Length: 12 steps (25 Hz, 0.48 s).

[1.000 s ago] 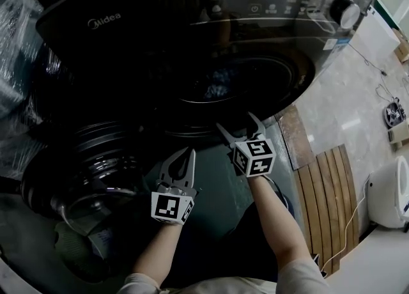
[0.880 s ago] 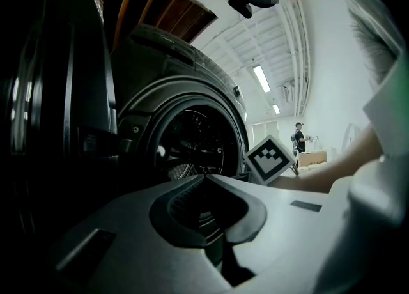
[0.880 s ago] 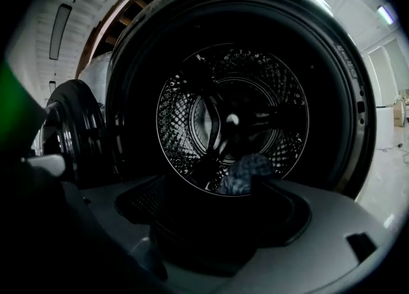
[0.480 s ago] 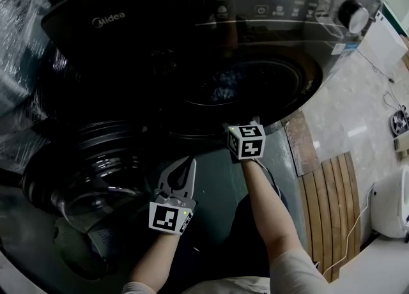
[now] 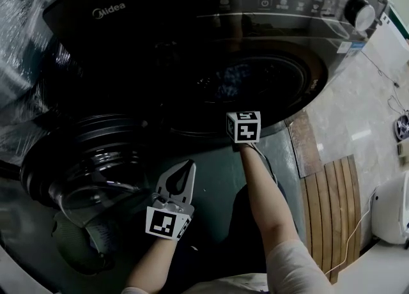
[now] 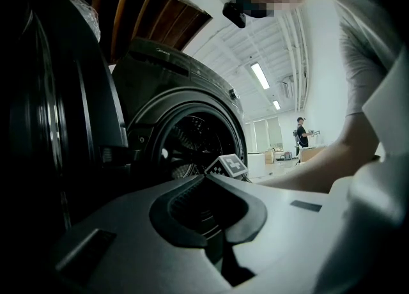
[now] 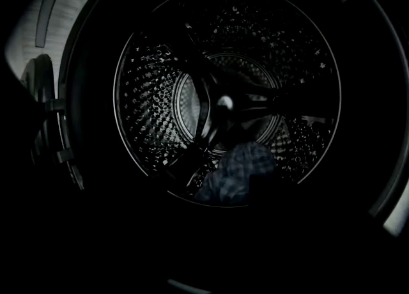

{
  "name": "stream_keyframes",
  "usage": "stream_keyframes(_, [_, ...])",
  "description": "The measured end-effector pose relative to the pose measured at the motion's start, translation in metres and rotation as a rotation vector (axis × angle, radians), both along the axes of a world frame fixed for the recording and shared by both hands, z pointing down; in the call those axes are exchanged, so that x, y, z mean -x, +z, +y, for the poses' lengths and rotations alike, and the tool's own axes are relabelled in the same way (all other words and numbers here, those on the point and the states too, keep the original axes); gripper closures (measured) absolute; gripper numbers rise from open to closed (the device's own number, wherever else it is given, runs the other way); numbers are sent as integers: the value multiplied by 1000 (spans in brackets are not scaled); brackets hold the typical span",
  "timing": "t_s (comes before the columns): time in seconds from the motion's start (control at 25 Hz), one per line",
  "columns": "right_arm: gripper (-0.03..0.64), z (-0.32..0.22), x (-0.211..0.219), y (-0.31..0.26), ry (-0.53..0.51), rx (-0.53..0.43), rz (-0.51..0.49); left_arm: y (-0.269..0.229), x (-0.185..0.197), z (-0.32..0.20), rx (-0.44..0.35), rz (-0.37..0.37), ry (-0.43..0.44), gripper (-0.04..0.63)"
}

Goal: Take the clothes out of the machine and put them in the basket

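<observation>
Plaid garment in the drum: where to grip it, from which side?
Grip the raised top fold of the plaid garment, bunched in a mound low in the drum. Come in from the front and down onto it from above: its hump sticks up, while the drum wall under it probably blocks a scoop from below.

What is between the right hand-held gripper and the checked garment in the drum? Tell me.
Nothing visible. The door is swung open to the left, the right hand-held gripper is at the mouth of the drum, and its view looks straight to the checked garment lying low inside it.
</observation>
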State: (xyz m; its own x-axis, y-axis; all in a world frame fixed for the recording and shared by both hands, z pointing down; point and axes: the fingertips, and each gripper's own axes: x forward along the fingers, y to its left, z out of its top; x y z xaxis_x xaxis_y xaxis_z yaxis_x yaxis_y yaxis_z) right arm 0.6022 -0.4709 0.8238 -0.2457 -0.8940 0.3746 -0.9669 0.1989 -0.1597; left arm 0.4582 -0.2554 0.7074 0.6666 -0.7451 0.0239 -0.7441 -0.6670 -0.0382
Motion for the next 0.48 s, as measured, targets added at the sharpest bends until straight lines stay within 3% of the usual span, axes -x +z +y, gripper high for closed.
stream_keyframes(0.12, [213,-5,-4,-2,15,25,6,0,1,3,-2,-6,-7,575])
stream_keyframes(0.28, [216,-8,0,-16,-13,4,97,-3,-1,4,-6,-11,-12,575])
stream_keyframes(0.48, [216,-18,4,-16,-62,13,99,-2,-5,8,-5,-29,-5,575])
